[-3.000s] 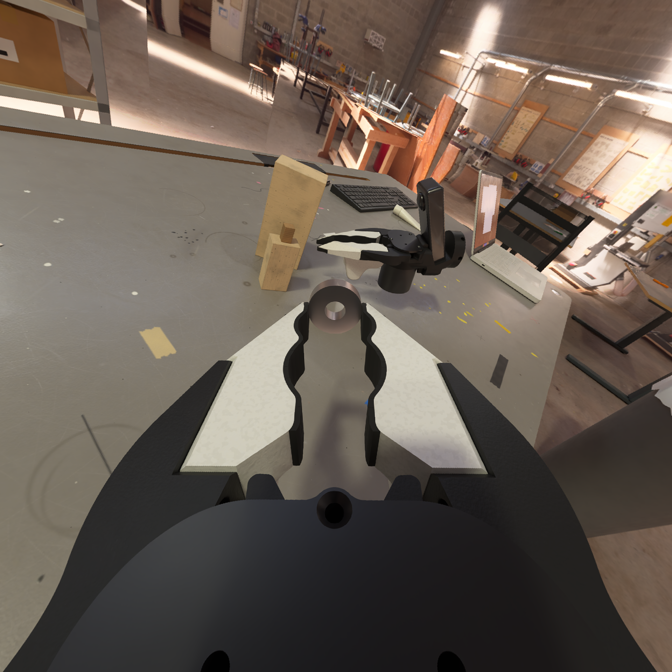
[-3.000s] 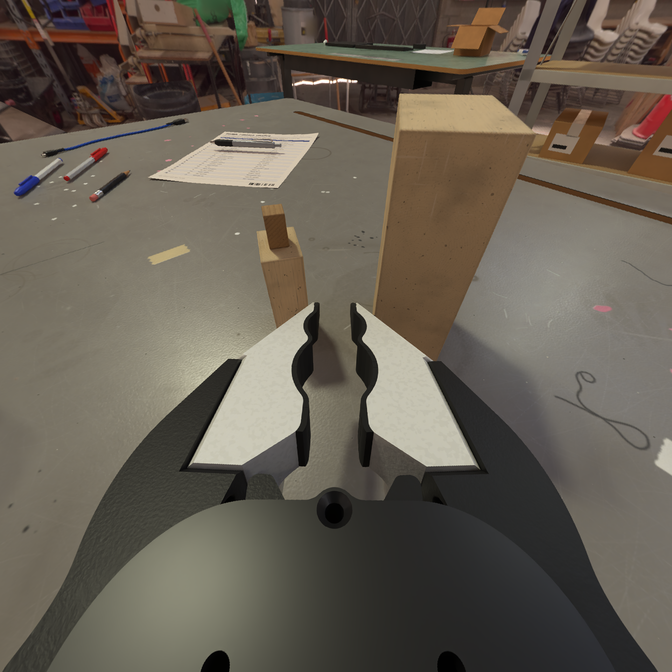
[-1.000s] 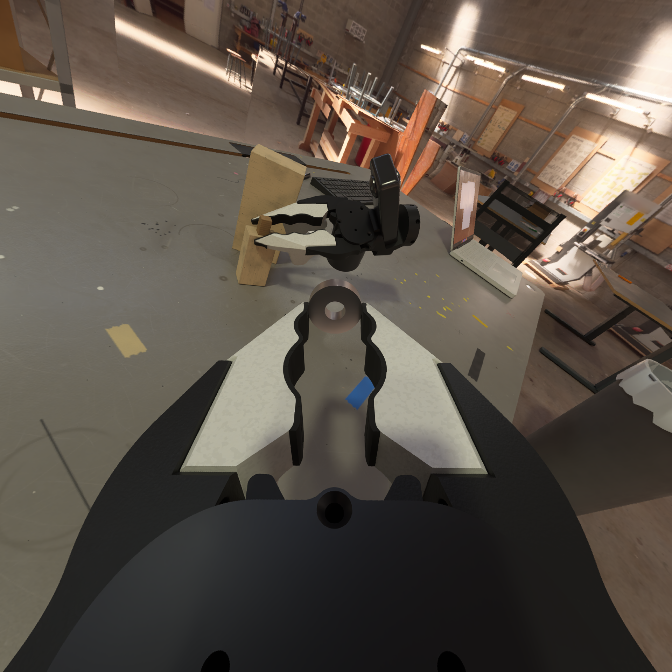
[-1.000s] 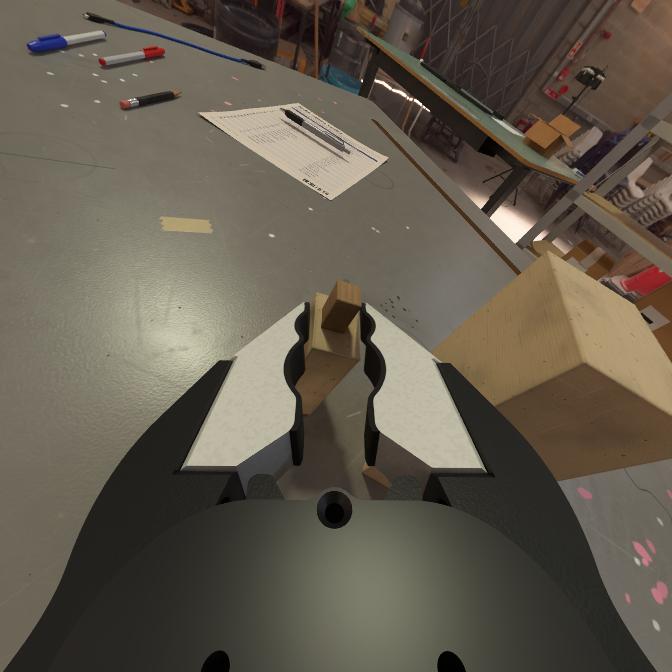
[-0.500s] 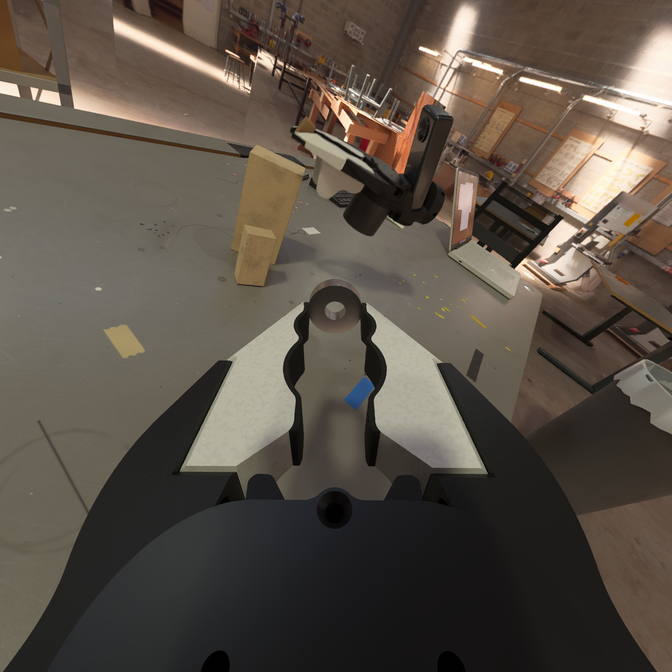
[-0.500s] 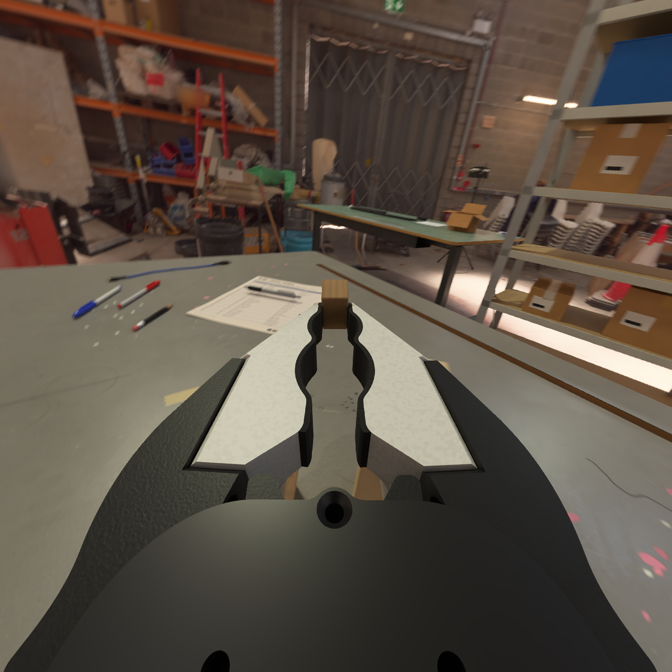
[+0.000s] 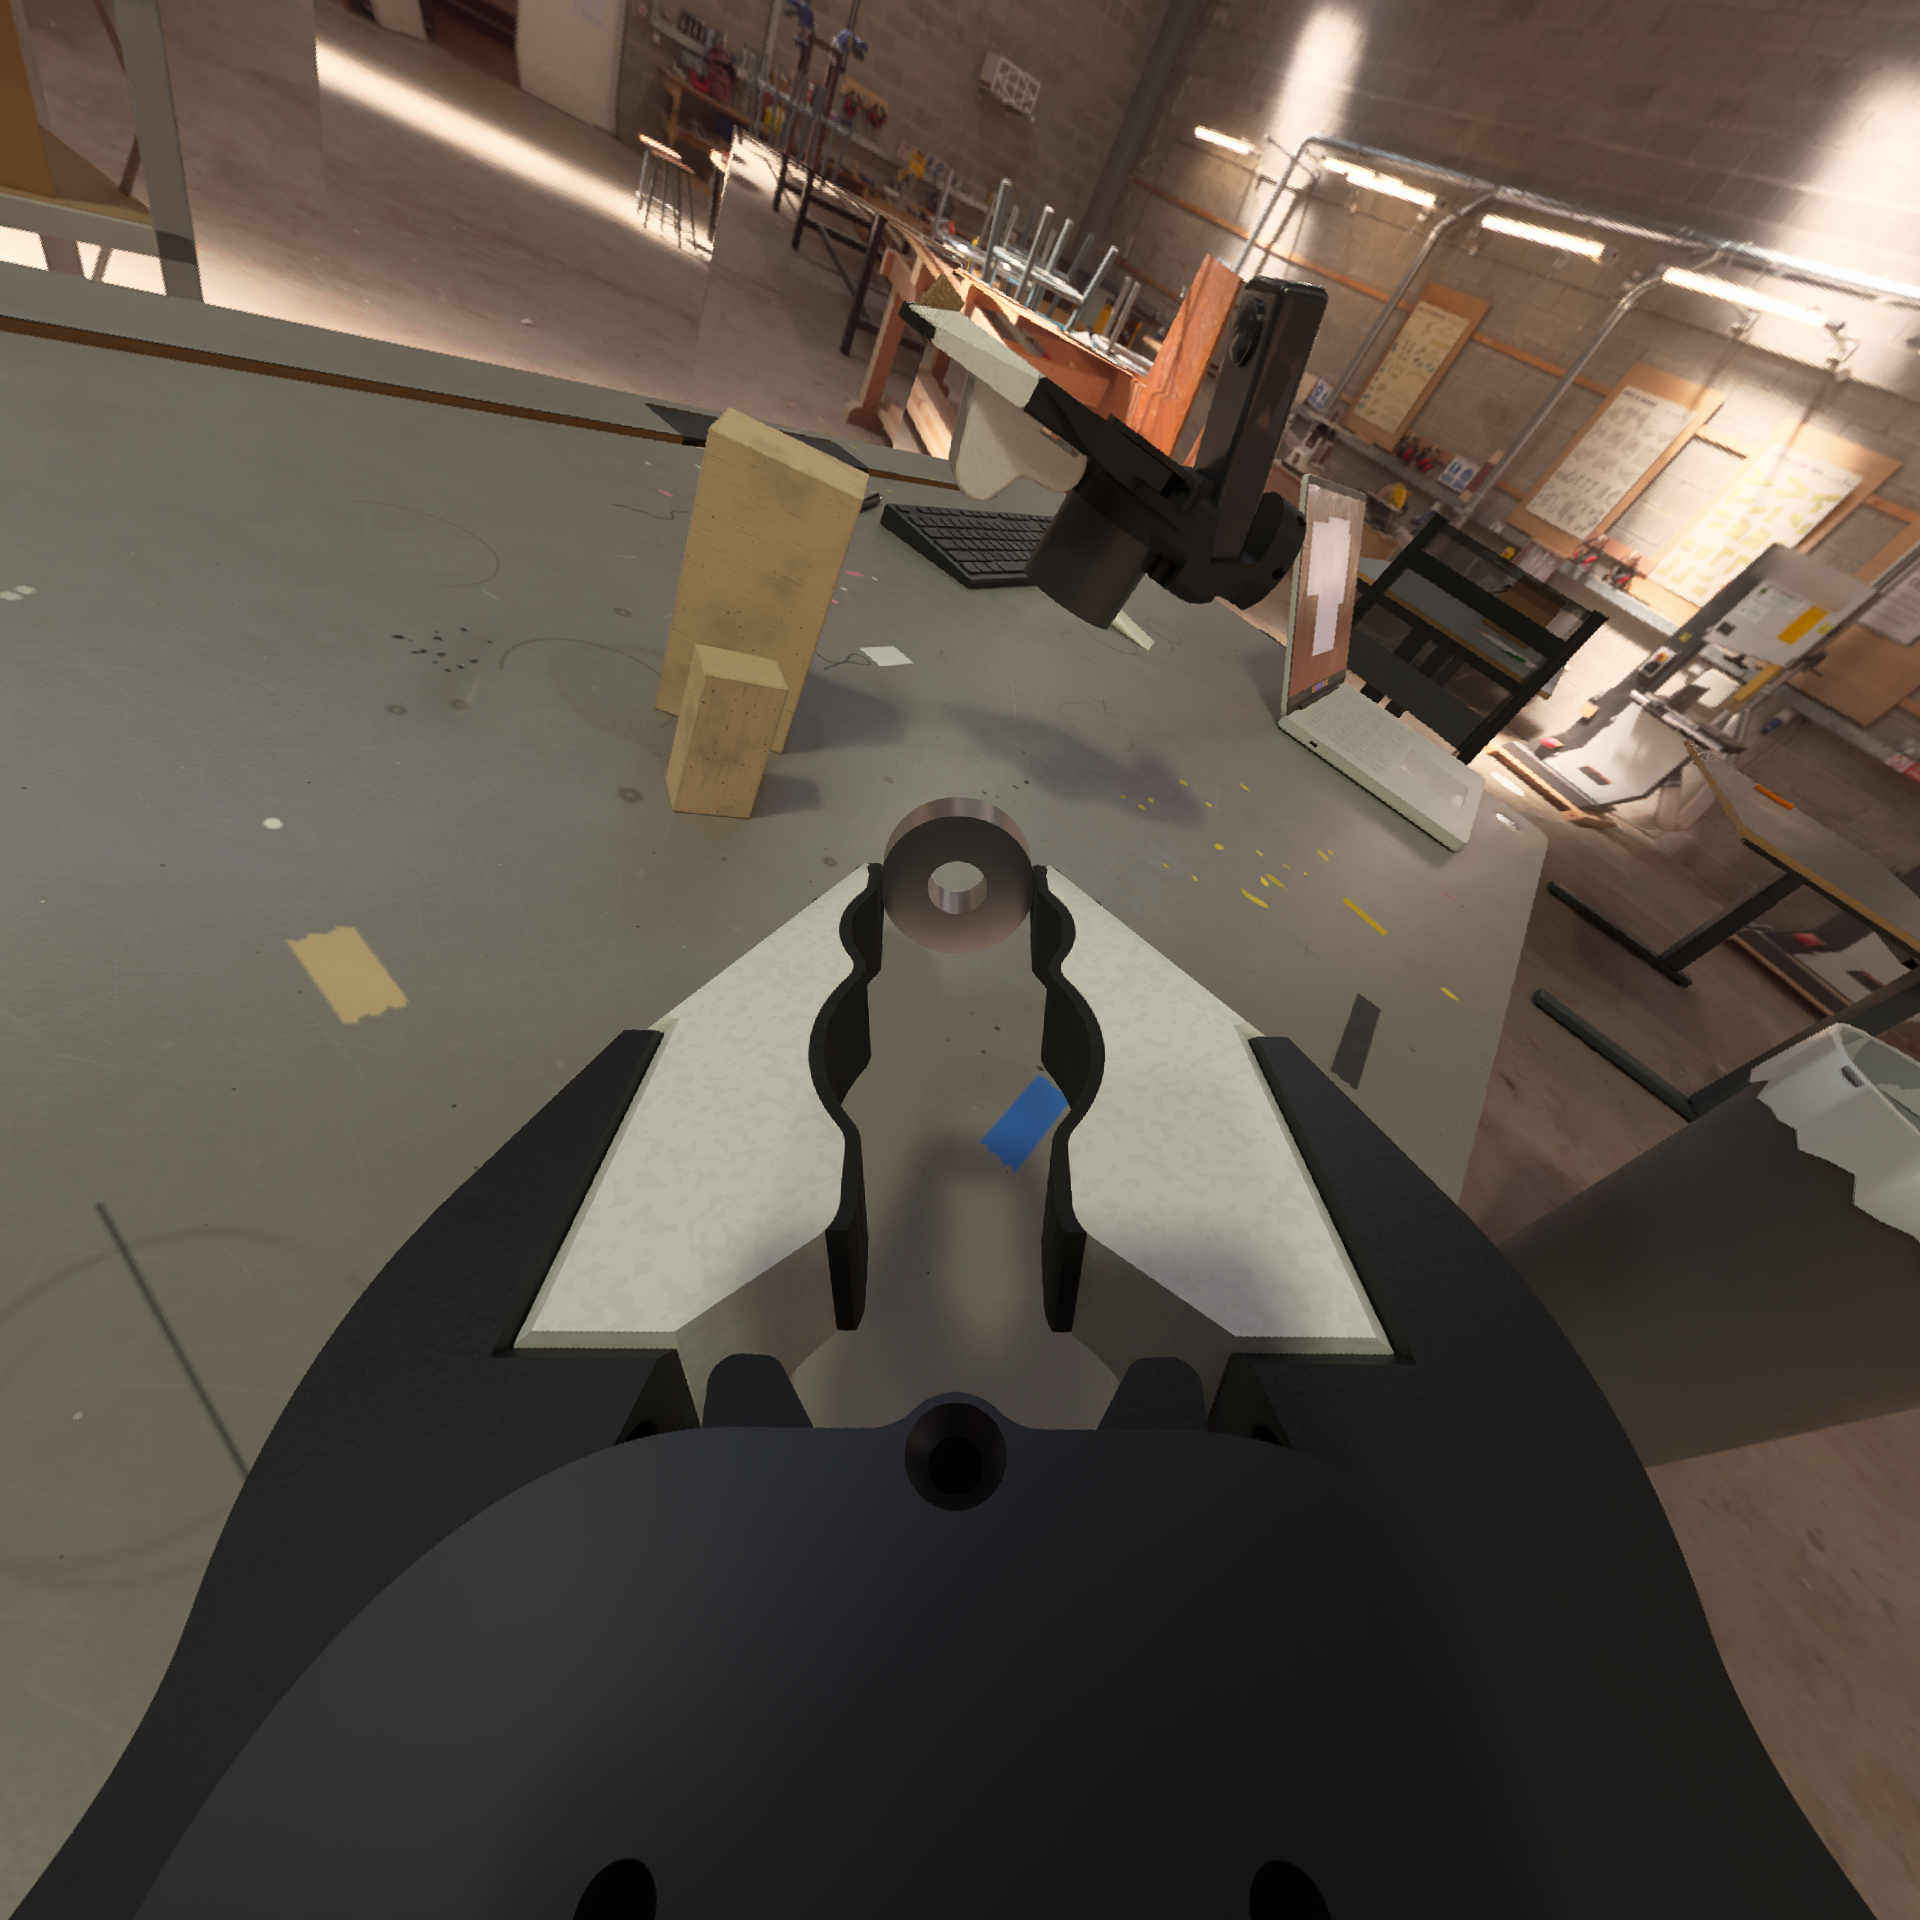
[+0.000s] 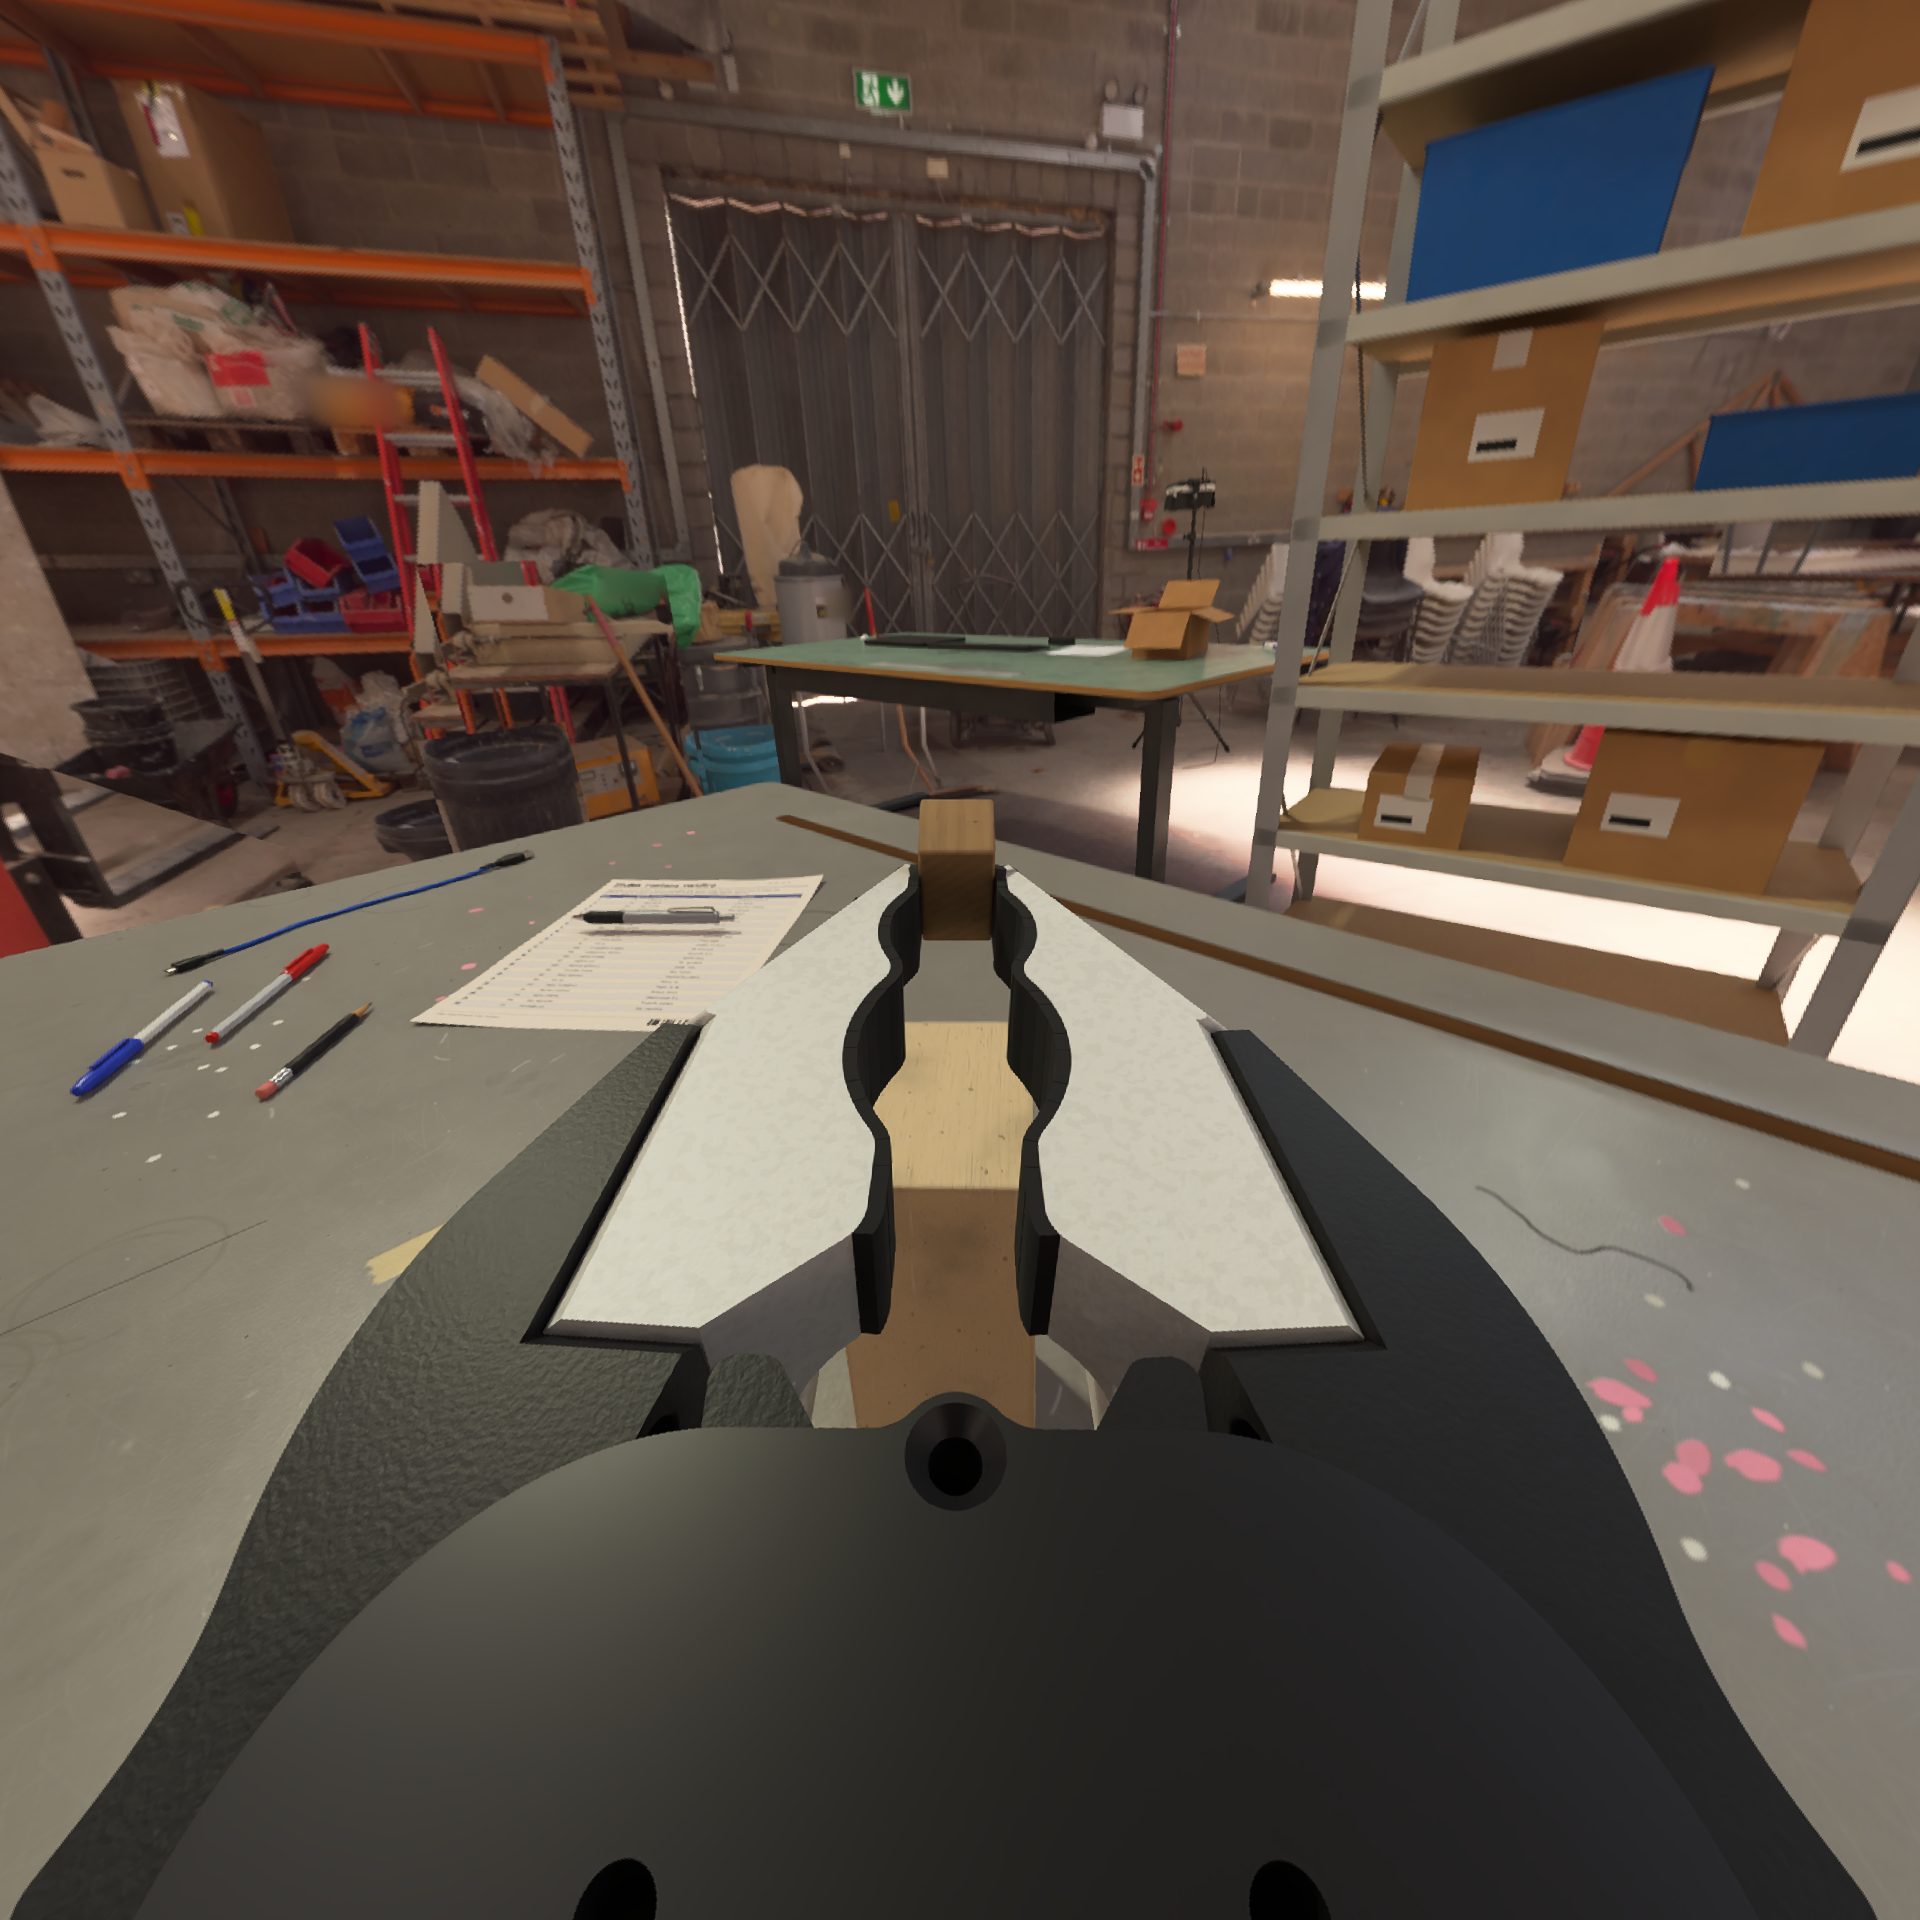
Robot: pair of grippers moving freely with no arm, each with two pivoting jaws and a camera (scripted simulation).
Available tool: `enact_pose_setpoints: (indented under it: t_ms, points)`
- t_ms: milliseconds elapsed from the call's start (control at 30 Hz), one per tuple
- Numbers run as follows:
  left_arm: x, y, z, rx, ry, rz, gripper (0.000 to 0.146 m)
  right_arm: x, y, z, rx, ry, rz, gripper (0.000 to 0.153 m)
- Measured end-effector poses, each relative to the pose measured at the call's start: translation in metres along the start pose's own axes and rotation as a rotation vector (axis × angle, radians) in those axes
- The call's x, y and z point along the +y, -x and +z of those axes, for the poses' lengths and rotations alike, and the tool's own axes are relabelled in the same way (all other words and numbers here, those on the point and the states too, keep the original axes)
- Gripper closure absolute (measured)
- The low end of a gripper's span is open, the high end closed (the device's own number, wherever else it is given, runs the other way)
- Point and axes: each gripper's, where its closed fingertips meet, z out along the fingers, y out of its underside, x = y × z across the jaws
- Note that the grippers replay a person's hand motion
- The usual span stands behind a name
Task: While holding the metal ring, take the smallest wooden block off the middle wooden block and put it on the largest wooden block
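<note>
My left gripper point(image 7: 956, 894) is shut on the metal ring point(image 7: 956, 885) and holds it above the grey table. Ahead stand the tall largest wooden block point(image 7: 764, 561) and, against its near side, the bare-topped middle block point(image 7: 724, 727). My right gripper point(image 8: 956, 883) is shut on the smallest wooden block point(image 8: 956, 868); it also shows in the left wrist view point(image 7: 940, 312), raised above and right of the largest block, with the small block's tip point(image 7: 943, 292) at its fingertips. The largest block's top point(image 8: 956, 1101) shows between my right fingers, below them.
A paper sheet with a pen point(image 8: 634, 951), two markers point(image 8: 197, 1013), a pencil point(image 8: 312, 1049) and a blue cable point(image 8: 343, 909) lie left on the table point(image 8: 208, 1247). A keyboard point(image 7: 961, 540) and an open laptop point(image 7: 1361, 665) sit near the far edge. Tape pieces point(image 7: 346, 975) lie on the table.
My right gripper closed on the smallest block, lifted it off the middle block and rose up and back above the largest block. My left gripper has kept holding the ring, nearly still.
</note>
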Motion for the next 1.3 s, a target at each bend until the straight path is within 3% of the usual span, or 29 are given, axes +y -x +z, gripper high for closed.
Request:
enact_pose_setpoints:
  t_ms: [467,833,1300]
  points:
    - [0.0,0.001,0.0,-0.003,-0.001,-0.002,0.118,0.023,-0.015,0.009,0.115,0.167,-0.043,0.14]
    - [0.0,0.001,0.0,-0.005,0.0,0.001,0.118,0.014,0.0,0.024,0.073,0.131,-0.029,0.14]
    - [0.001,0.0,0.0,-0.006,0.003,0.007,0.118,0.047,0.002,0.028,0.076,0.207,-0.013,0.14]
